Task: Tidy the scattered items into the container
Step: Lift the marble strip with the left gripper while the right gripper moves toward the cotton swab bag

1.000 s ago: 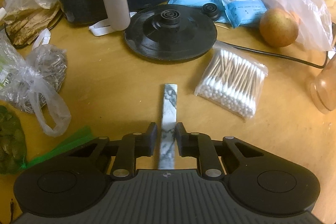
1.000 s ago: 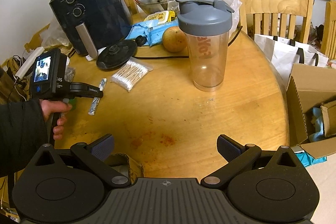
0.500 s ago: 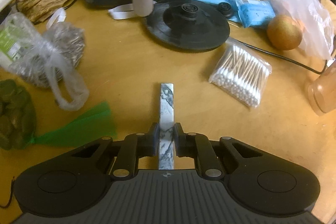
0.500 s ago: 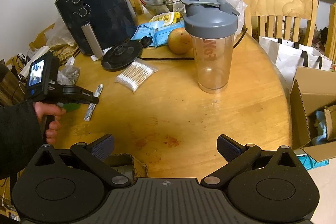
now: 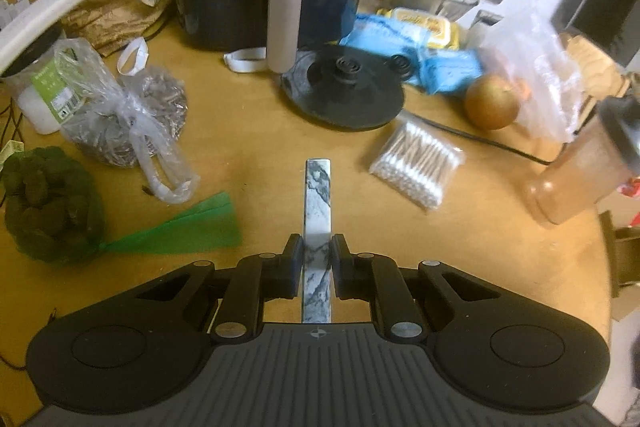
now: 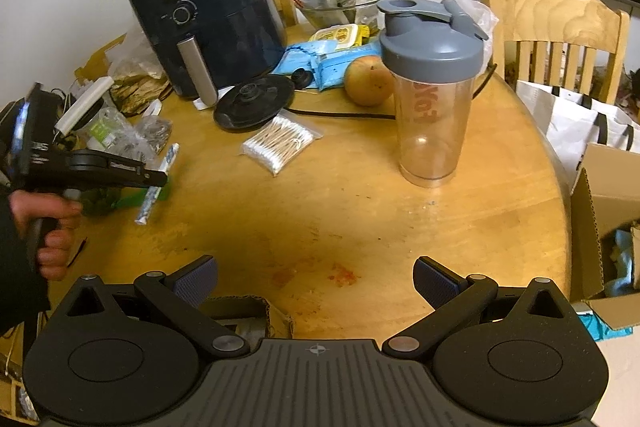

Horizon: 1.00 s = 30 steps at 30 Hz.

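Observation:
My left gripper [image 5: 316, 247] is shut on a slim marble-patterned bar [image 5: 318, 223], which sticks out forward past the fingertips, above the wooden table [image 5: 248, 155]. The right wrist view shows that same left gripper [image 6: 160, 181] in a person's hand at the far left, the bar [image 6: 158, 183] tilted and off the tabletop. My right gripper [image 6: 316, 279] hangs open over the table's near edge with nothing between its fingers. A bag of cotton swabs [image 6: 278, 143] lies on the table near the middle. An open cardboard box [image 6: 608, 227] stands beyond the table's right edge.
A dark air fryer [image 6: 208, 15], a black kettle base [image 6: 254, 105] with its cord, blue packets [image 6: 316, 63], a round fruit [image 6: 370, 81] and a clear shaker bottle [image 6: 430, 99] fill the back. Plastic bags [image 5: 128, 119] and a green net bag [image 5: 48, 203] lie left. A torn box edge [image 6: 256, 311] shows below my right gripper.
My left gripper has risen with the marble bar in it, lifting it off the table, so more of the air fryer and table shows. The right gripper has stayed put and open.

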Available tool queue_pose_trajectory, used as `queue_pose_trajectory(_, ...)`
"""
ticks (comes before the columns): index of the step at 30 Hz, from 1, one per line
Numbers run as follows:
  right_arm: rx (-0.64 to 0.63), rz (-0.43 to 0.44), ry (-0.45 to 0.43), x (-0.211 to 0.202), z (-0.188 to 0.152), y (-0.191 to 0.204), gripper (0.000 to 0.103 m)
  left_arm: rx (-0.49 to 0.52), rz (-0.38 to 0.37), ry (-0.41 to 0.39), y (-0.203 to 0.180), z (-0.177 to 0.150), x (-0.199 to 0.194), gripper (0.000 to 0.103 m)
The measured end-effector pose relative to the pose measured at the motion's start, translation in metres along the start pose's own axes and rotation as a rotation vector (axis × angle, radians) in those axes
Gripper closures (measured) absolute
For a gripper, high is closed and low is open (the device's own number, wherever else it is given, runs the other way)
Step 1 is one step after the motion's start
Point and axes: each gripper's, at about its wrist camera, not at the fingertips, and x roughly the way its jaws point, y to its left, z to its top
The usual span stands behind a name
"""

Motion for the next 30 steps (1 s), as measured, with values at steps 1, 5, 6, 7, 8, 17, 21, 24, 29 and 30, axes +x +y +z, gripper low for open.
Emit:
queue_pose_trajectory(1,-0.005,0.004,0.001,0.0,0.0,0.0,0.0,-0.008,-0.012,-0.005,0.001,-0.002,-0.004,0.087)
queue_pose_trajectory(5,-0.022,0.019,0.011,0.002,-0.001,0.001,0.0,-0.046,-0.046,-0.025,0.005,-0.008,-0.027,0.087)
queue_pose_trajectory(6,-0.027,0.021,0.014,0.003,-0.001,0.001,0.0,-0.054,-0.049,-0.03,0.006,-0.01,-0.033,0.087)
queue_pose_trajectory(7,-0.034,0.024,0.016,0.003,-0.002,0.002,0.0,-0.061,-0.051,-0.034,0.006,-0.011,-0.037,0.087)
queue_pose_trajectory(8,-0.04,0.029,0.016,0.003,-0.002,0.003,0.0,-0.066,-0.053,-0.039,0.006,-0.012,-0.042,0.087)
queue_pose_trajectory(17,-0.103,0.062,0.018,0.003,-0.002,0.01,0.0,-0.106,-0.058,-0.062,0.005,-0.034,-0.081,0.087)
queue_pose_trajectory(21,-0.125,0.075,0.015,0.002,-0.001,0.014,0.0,-0.113,-0.045,-0.065,0.003,-0.046,-0.095,0.087)
queue_pose_trajectory(24,-0.146,0.079,0.012,0.001,-0.001,0.017,0.0,-0.118,-0.036,-0.067,0.001,-0.054,-0.103,0.087)
queue_pose_trajectory(29,-0.195,0.08,-0.001,-0.001,-0.002,0.024,0.0,-0.125,-0.016,-0.078,-0.007,-0.068,-0.118,0.087)
queue_pose_trajectory(30,-0.196,0.085,-0.001,-0.001,-0.002,0.024,0.0,-0.123,-0.012,-0.082,-0.009,-0.07,-0.12,0.087)
